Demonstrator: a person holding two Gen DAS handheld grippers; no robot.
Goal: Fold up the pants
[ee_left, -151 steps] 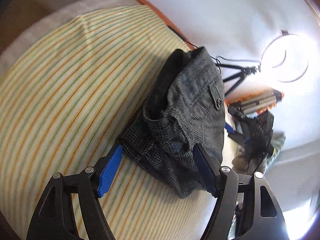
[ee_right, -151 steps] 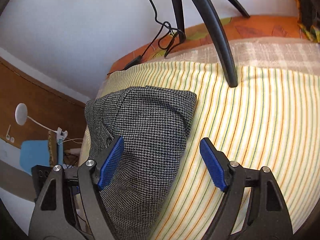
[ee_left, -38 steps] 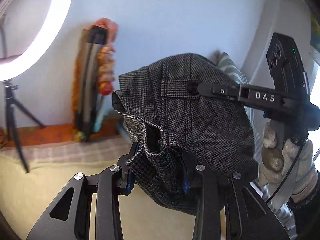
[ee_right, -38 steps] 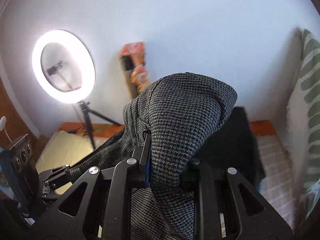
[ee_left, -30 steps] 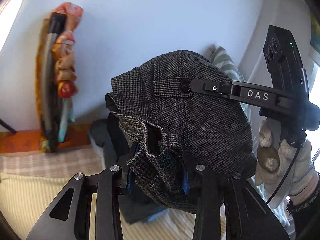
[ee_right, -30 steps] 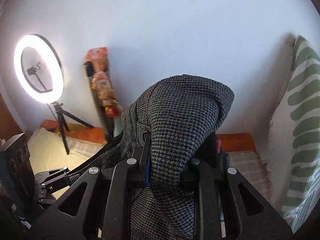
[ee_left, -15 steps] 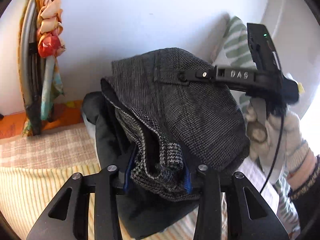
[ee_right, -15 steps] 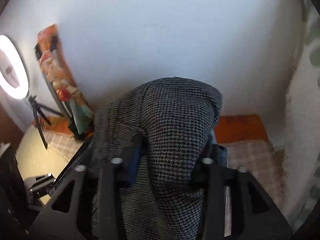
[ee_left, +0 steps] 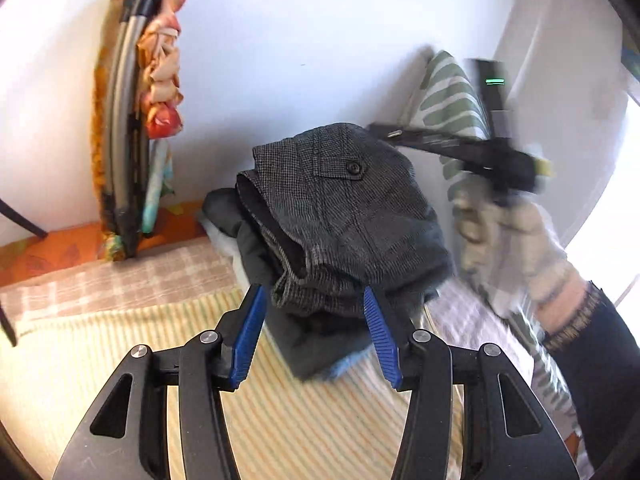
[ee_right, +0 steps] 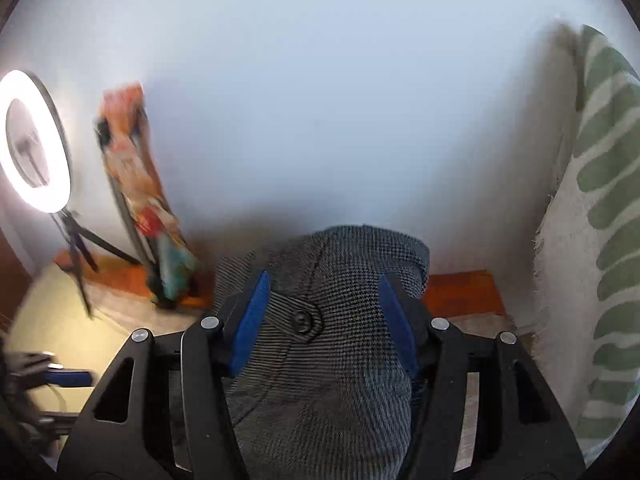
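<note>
The folded grey houndstooth pants [ee_left: 344, 208] lie on top of a pile of dark folded clothes [ee_left: 316, 344] at the far end of the striped bed. My left gripper [ee_left: 310, 334] is open, its blue pads just off the near edge of the pants. In the right wrist view the pants [ee_right: 328, 320] fill the space between the pads of my right gripper [ee_right: 324, 320], which is open and close over them. The right gripper also shows in the left wrist view [ee_left: 460, 148], blurred, held by a gloved hand to the right of the pile.
A yellow striped sheet [ee_left: 120, 360] covers the bed. A green and white leaf-print pillow [ee_right: 600, 240] stands at the right. A folded frame with orange cloth [ee_left: 132, 120] leans on the white wall. A lit ring light on a tripod [ee_right: 32, 144] stands at the left.
Both grippers carried the folded pants from the bed's middle to the clothes pile and opened. The pants now rest on the pile; the right gripper is blurred with motion.
</note>
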